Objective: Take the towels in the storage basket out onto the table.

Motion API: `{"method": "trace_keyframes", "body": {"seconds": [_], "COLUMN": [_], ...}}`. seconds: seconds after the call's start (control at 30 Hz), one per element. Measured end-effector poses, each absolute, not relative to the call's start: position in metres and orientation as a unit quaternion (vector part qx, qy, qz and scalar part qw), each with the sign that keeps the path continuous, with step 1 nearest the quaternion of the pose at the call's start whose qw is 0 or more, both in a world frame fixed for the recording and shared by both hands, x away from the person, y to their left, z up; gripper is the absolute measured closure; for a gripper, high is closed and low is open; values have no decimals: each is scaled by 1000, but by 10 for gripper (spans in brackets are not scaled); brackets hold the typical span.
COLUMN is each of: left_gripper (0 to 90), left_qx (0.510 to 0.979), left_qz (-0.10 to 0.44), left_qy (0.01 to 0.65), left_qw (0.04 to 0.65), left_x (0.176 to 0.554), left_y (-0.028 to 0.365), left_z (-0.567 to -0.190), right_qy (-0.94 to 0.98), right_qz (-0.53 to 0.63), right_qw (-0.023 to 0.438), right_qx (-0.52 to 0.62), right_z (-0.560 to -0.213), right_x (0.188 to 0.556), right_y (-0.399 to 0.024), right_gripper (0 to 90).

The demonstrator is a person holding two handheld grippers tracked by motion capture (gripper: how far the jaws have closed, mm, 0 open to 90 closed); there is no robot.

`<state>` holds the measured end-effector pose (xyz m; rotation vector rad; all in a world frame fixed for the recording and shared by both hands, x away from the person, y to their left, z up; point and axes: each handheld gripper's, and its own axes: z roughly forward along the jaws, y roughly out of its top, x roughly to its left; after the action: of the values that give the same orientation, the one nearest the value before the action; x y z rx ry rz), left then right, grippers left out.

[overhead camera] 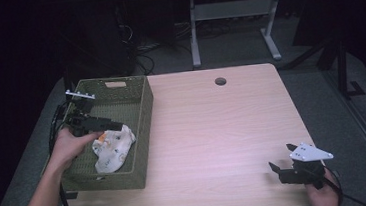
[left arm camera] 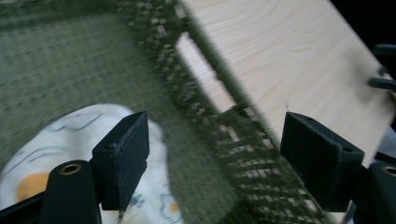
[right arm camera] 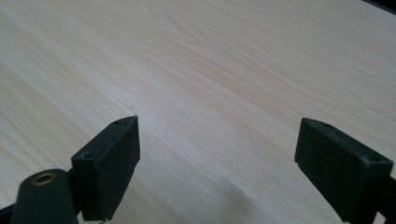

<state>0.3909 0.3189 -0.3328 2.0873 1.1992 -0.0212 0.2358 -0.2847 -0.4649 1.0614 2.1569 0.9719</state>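
An olive woven basket [overhead camera: 142, 117] stands at the table's left side, and a white printed cloth [overhead camera: 113, 148] lies crumpled inside it near the front. My left gripper [overhead camera: 114, 125] hovers inside the basket just above the cloth, open, with nothing between its jaws. In the left gripper view the cloth [left arm camera: 70, 140] lies under and behind the left jaw, and the basket wall [left arm camera: 210, 121] with its handle slot runs between the jaws [left arm camera: 217, 161]. My right gripper [overhead camera: 275, 169] rests open near the table's front right corner, over bare wood [right arm camera: 210, 84], holding nothing [right arm camera: 215, 163].
The light wooden table [overhead camera: 213, 130] has a round cable hole [overhead camera: 220, 81] near its far edge. Behind the table stand a white desk frame [overhead camera: 233, 13] and cables on a grey floor. The basket sits flush with the table's left edge.
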Motion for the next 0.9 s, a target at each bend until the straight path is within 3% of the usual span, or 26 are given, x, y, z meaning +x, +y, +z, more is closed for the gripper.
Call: {"method": "trace_keyframes", "body": {"seconds": [0.37, 0.9], "left_gripper": [227, 239], "left_qx": [827, 825], "left_qz": [49, 48], "left_qy": [507, 544], "left_qw": [239, 145], "left_x": [403, 420], "left_y": [320, 321], "left_z": [-360, -395], "right_qy": [799, 800], "right_qz": [363, 365], "right_qw": [272, 271], "right_qx": [395, 391], "right_z": [-464, -464], "right_x": [234, 234], "right_y": [-285, -285], "right_gripper": [137, 137]}}
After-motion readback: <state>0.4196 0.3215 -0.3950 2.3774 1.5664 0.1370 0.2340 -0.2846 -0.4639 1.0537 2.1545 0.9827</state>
